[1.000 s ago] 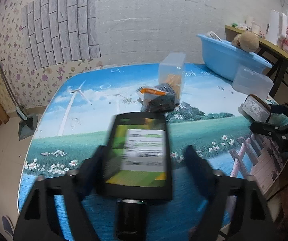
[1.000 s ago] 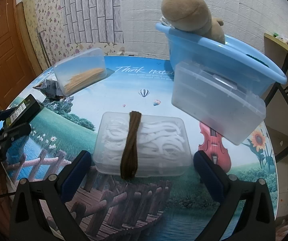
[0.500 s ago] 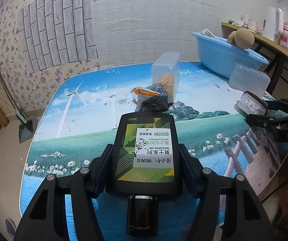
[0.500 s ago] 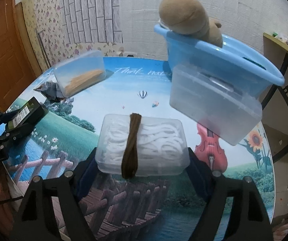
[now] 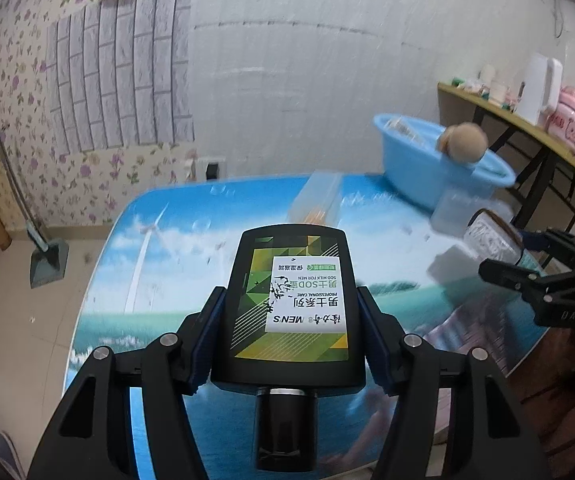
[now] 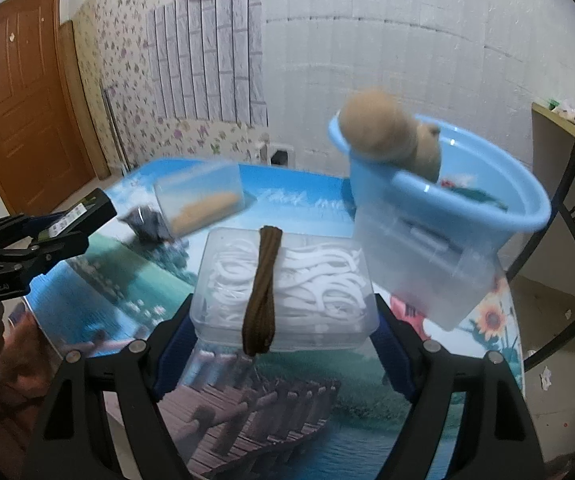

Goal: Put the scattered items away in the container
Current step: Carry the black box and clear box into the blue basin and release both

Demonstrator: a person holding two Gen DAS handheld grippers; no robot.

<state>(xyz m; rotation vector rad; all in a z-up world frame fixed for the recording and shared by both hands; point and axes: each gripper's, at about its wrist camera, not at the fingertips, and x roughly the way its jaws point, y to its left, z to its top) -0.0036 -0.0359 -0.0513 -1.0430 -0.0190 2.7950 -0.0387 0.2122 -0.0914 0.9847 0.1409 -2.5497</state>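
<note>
The black bottle point(image 5: 291, 312) with a green and white label is clamped between the blue pads of the left gripper point(image 5: 290, 320), cap end toward the camera, held above the picture-printed table point(image 5: 167, 272). The clear box point(image 6: 285, 288) of white strips, bound with a brown band point(image 6: 261, 292), sits squeezed between the pads of the right gripper point(image 6: 287, 344), whose jaws have just been closing onto it; it too is off the table. Beyond it, the blue tub point(image 6: 459, 204) stands at the table's far right with a brown soft toy point(image 6: 383, 136) leaning over its rim. A see-through box point(image 6: 423, 264) rests against the tub's near side, and another clear box point(image 6: 203, 200) with tan contents lies toward the far left, a dark packet point(image 6: 147, 224) beside it
</note>
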